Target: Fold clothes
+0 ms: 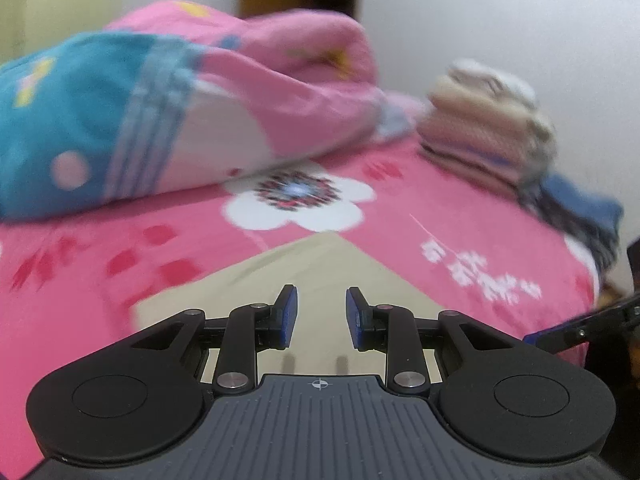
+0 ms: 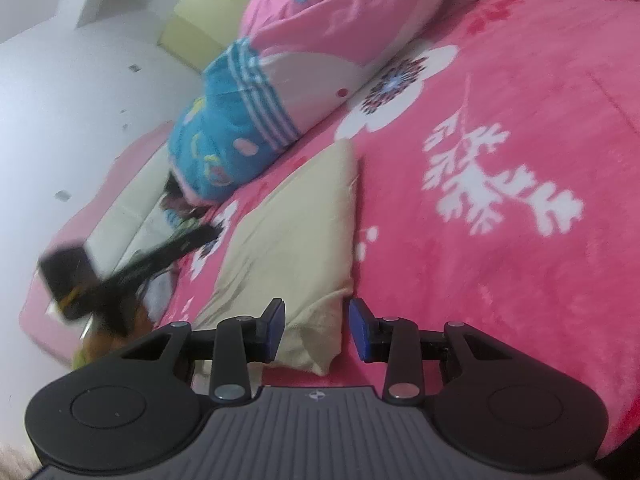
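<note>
So both grippers were over the bed at this point. The left gripper [image 1: 321, 317] had its blue pads parted with nothing between them, just hovering above the cream folded garment [image 1: 304, 276], which lay flat on the pink floral bedspread [image 1: 460, 216] directly under and ahead of the fingers. No contact that I could see from the left wrist view.

The right gripper [image 2: 316, 330] also had its jaws apart, and the near corner of the same cream folded garment [image 2: 296, 240] sat right between the pads. The left pad looked like it was up against the cloth, while the right pad stood clear of it with a gap, so it wasn't pinching anything. From that camera the whole scene was rolled over sideways, with the garment running away from the fingertips and up to the left.

Beyond the garment, further out from both grippers, was a big bunched pink and blue blanket [image 1: 132, 116] lying on the bedspread. Off to the right of the left gripper, further back, there was a stack of folded clothes [image 1: 484, 128], beige and striped on top with something blue lower down. It was pretty blurry, so I couldn't tell the pieces apart. A white wall [image 1: 500, 20] stood behind it all.
</note>
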Action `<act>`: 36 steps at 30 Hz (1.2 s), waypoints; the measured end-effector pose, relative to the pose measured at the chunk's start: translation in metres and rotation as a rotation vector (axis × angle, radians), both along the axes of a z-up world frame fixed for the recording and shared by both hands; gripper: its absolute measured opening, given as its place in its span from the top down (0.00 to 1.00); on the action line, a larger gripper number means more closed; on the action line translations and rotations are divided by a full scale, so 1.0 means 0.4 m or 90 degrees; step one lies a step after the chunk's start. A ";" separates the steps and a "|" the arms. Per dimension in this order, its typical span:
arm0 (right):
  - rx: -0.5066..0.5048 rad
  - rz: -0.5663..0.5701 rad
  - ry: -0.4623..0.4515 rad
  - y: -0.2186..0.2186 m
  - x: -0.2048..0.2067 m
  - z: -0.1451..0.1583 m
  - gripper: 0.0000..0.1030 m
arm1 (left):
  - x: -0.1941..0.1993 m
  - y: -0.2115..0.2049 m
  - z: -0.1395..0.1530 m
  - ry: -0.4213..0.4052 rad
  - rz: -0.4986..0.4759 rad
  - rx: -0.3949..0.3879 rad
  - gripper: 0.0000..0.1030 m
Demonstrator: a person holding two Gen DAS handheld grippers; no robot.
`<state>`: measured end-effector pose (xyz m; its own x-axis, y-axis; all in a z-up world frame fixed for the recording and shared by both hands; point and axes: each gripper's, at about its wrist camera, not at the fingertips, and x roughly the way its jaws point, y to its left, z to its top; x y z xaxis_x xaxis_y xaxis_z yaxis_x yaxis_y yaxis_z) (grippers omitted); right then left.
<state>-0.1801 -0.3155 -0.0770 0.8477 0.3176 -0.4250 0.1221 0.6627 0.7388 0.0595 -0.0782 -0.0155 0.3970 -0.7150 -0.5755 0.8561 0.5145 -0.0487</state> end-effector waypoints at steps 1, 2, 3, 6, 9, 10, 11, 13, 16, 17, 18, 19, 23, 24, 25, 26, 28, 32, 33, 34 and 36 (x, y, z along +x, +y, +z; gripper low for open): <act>0.005 0.011 -0.006 -0.001 -0.002 -0.005 0.63 | 0.007 -0.035 -0.005 0.001 -0.021 0.022 0.74; 0.007 0.023 -0.012 -0.001 -0.003 -0.009 0.63 | 0.014 -0.066 -0.013 0.000 -0.039 0.046 0.74; 0.000 0.038 -0.014 0.001 -0.002 -0.012 0.63 | 0.018 -0.092 -0.026 -0.005 -0.051 0.071 0.74; -0.028 0.080 -0.012 0.011 0.007 -0.023 0.63 | 0.033 -0.158 -0.074 -0.018 -0.071 0.143 0.74; -0.023 0.096 -0.019 0.005 0.020 -0.041 0.63 | 0.048 -0.171 -0.104 -0.019 -0.077 0.152 0.74; -0.018 0.097 -0.023 0.001 0.026 -0.048 0.63 | 0.055 -0.168 -0.105 -0.014 -0.076 0.147 0.74; -0.014 0.095 -0.029 0.000 0.031 -0.056 0.63 | 0.062 -0.165 -0.107 -0.005 -0.073 0.142 0.74; -0.010 0.097 -0.038 0.006 0.040 -0.073 0.85 | 0.074 -0.160 -0.111 0.012 -0.068 0.133 0.74; -0.005 0.087 -0.041 0.019 0.027 -0.092 0.96 | 0.087 -0.159 -0.116 0.022 -0.060 0.124 0.73; 0.006 0.081 -0.047 0.019 0.017 -0.095 0.97 | 0.090 -0.159 -0.117 0.024 -0.058 0.121 0.73; 0.016 0.077 -0.053 0.020 0.007 -0.096 0.97 | 0.092 -0.158 -0.117 0.027 -0.056 0.118 0.73; 0.021 0.074 -0.057 0.023 -0.003 -0.096 0.97 | 0.094 -0.159 -0.118 0.029 -0.055 0.116 0.73; 0.077 0.061 -0.061 0.027 -0.036 -0.118 0.98 | 0.104 -0.156 -0.119 0.044 -0.052 0.104 0.73; 0.096 0.058 -0.059 0.026 -0.042 -0.127 0.98 | 0.106 -0.154 -0.119 0.046 -0.052 0.102 0.73; 0.118 0.052 -0.057 0.023 -0.050 -0.138 0.98 | 0.106 -0.154 -0.120 0.047 -0.052 0.100 0.73; 0.133 0.048 -0.057 0.020 -0.054 -0.147 0.98 | 0.106 -0.154 -0.121 0.046 -0.052 0.100 0.73; 0.144 0.044 -0.059 0.014 -0.058 -0.151 0.98 | 0.105 -0.154 -0.121 0.043 -0.053 0.099 0.73; 0.116 0.047 -0.037 0.013 -0.065 -0.135 0.99 | 0.099 -0.152 -0.121 0.035 -0.052 0.097 0.74; 0.105 0.050 -0.026 0.014 -0.069 -0.130 1.00 | 0.097 -0.151 -0.120 0.031 -0.052 0.097 0.74; 0.092 0.051 -0.013 0.017 -0.075 -0.125 1.00 | 0.093 -0.151 -0.119 0.026 -0.052 0.097 0.74; 0.070 0.038 -0.004 0.018 -0.090 -0.109 1.00 | 0.087 -0.148 -0.109 0.020 -0.049 0.099 0.74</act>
<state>-0.2163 -0.3083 -0.1207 0.8280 0.4123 -0.3800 0.0800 0.5840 0.8078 0.0941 -0.1373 -0.0591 0.3244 -0.6442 -0.6927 0.8924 0.4513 -0.0018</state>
